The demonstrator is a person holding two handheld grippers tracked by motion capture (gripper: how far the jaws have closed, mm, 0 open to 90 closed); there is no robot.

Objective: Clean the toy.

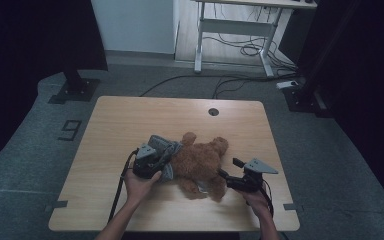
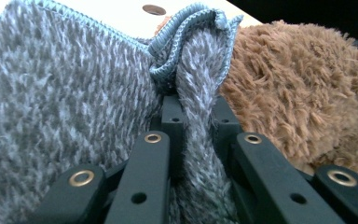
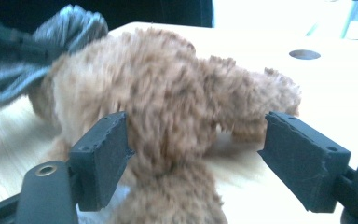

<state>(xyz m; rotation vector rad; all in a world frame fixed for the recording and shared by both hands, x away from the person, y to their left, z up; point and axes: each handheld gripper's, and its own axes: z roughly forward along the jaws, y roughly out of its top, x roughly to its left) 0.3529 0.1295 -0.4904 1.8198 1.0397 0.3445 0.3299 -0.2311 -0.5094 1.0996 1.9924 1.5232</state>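
Plush and fleece make up the whole job here: a brown teddy bear (image 1: 200, 162) lies on its side near the middle of the wooden table (image 1: 130, 120), with a grey fleece cloth (image 1: 164, 150) bunched against its left flank. The left gripper (image 1: 152, 159) is clamped on a fold of that cloth, its jaws pressed tight around the fabric. The right gripper (image 1: 232, 175) sits at the bear's lower end, jaws spread wide on either side of a furry limb without pressing it. Both things look light, soft and limp, so they will likely sag and slip. A hemmed edge of the cloth and a thick limb of the bear seem the surest holds.
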